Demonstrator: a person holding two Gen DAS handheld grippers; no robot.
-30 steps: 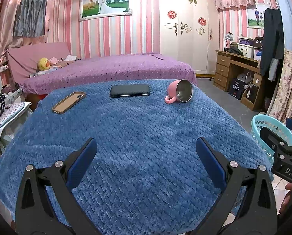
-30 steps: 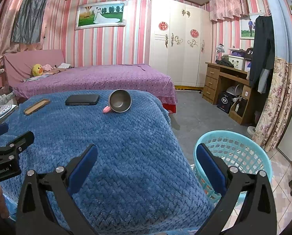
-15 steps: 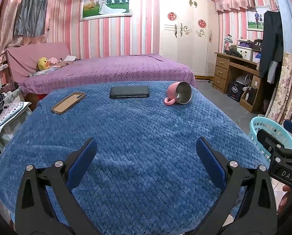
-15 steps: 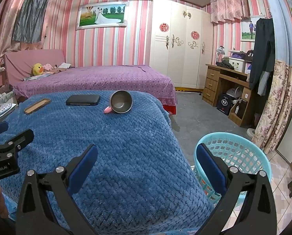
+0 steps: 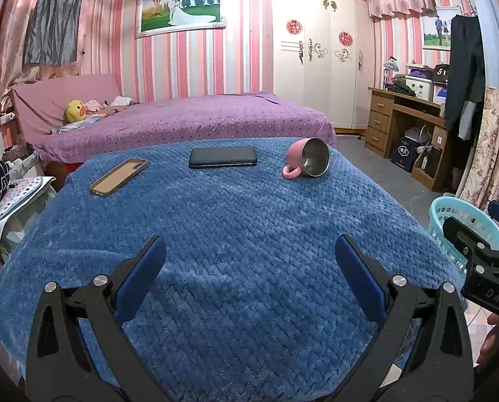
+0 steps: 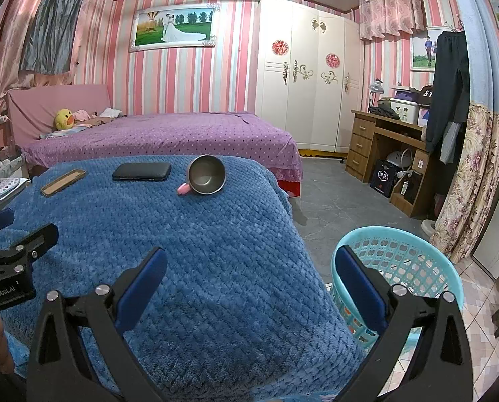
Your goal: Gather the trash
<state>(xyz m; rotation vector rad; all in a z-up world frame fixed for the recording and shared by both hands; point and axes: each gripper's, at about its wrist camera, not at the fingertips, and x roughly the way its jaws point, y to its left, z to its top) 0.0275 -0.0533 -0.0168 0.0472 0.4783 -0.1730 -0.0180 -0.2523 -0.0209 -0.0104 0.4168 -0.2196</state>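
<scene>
Approach step, nothing grasped — left gripper (image 5: pixel 249 261) and right gripper (image 6: pixel 251 263) both spread, empty; pink mug (image 5: pixel 305 162) lies tipped far ahead of the fingers; basket (image 6: pixel 417 261) behind right finger — next: reach forward, pinch mug.

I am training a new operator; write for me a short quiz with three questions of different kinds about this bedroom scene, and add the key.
1. True or false: the pink mug stands upright on the blue blanket.
2. Which item lies between the tan phone case and the mug? A) black phone B) spoon C) bottle
3. Fill in: the left gripper and right gripper are both ____.

Key: 1 false, it lies on its side; 2 A; 3 open, holding nothing.
</scene>
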